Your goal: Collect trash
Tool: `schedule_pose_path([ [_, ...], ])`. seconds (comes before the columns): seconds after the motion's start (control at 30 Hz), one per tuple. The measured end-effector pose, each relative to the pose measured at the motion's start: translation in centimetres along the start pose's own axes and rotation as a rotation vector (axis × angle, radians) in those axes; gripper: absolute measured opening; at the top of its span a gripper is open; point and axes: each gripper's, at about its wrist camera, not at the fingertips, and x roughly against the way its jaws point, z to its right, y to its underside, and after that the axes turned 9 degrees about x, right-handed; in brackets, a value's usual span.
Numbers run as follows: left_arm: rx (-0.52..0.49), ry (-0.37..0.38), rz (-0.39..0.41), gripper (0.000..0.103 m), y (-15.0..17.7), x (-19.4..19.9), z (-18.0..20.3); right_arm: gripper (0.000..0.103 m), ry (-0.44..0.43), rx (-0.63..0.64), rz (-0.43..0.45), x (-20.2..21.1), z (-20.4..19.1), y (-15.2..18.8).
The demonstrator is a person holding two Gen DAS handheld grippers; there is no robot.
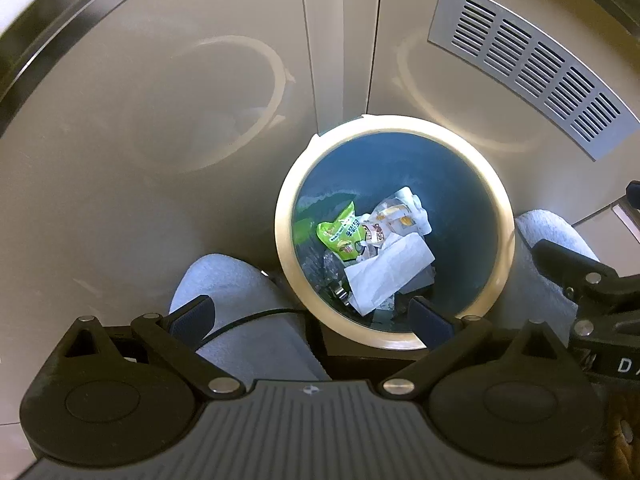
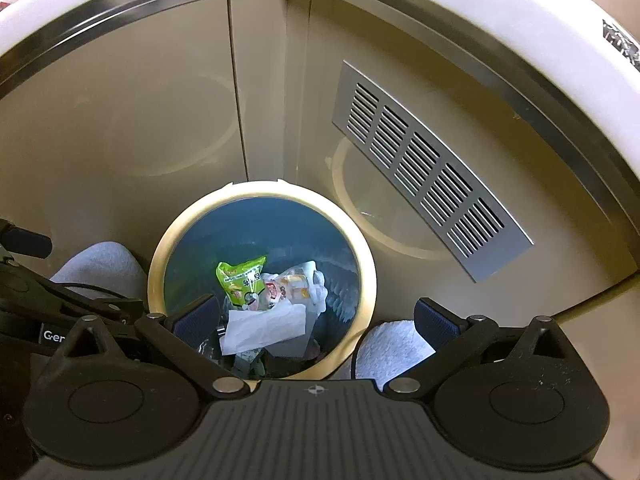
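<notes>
A round bin with a cream rim (image 1: pixel 288 184) (image 2: pixel 158 252) and a blue inside stands on the floor against a beige cabinet. In it lie a green snack packet (image 1: pixel 342 236) (image 2: pixel 240 278), a white paper napkin (image 1: pixel 386 272) (image 2: pixel 260 326) and a crumpled clear wrapper with orange print (image 1: pixel 394 216) (image 2: pixel 292 282). My left gripper (image 1: pixel 310 314) hangs open above the bin's near edge, nothing between its fingers. My right gripper (image 2: pixel 316 322) is open too, over the bin's near right rim, and holds nothing.
A person's knees in light grey trousers (image 1: pixel 236 284) (image 2: pixel 394 346) flank the bin. A metal vent grille (image 1: pixel 532 60) (image 2: pixel 424 164) sits in the cabinet front to the right. A white countertop edge (image 2: pixel 520 12) runs above. Each gripper's body shows at the other view's side.
</notes>
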Motion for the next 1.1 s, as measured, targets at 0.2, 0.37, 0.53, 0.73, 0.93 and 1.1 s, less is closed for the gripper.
schedule_pose_path([
  [0.2, -0.003, -0.013, 0.021, 0.103, 0.2, 0.8, -0.1, 0.103, 0.005, -0.010, 0.024, 0.8, 0.1, 0.1],
  [0.37, -0.008, -0.022, 0.039, 0.103, 0.3, 1.5, 0.0, 0.103, 0.003, -0.015, 0.040, 1.3, 0.4, 0.4],
  [0.53, -0.019, -0.033, 0.049, 0.103, 0.4, 1.9, 0.3, 0.103, 0.002, -0.025, 0.050, 1.5, 0.6, 0.6],
  [0.73, -0.029, -0.042, 0.058, 0.103, 0.5, 2.3, 0.4, 0.103, 0.003, -0.034, 0.060, 1.9, 0.6, 0.9],
  [0.93, -0.032, -0.050, 0.064, 0.103, 0.5, 2.6, 0.4, 0.103, 0.005, -0.044, 0.068, 2.0, 0.8, 1.0],
  [1.1, -0.030, -0.053, 0.094, 0.103, 0.6, 3.2, 0.3, 0.103, 0.003, -0.037, 0.070, 2.2, 0.7, 1.0],
])
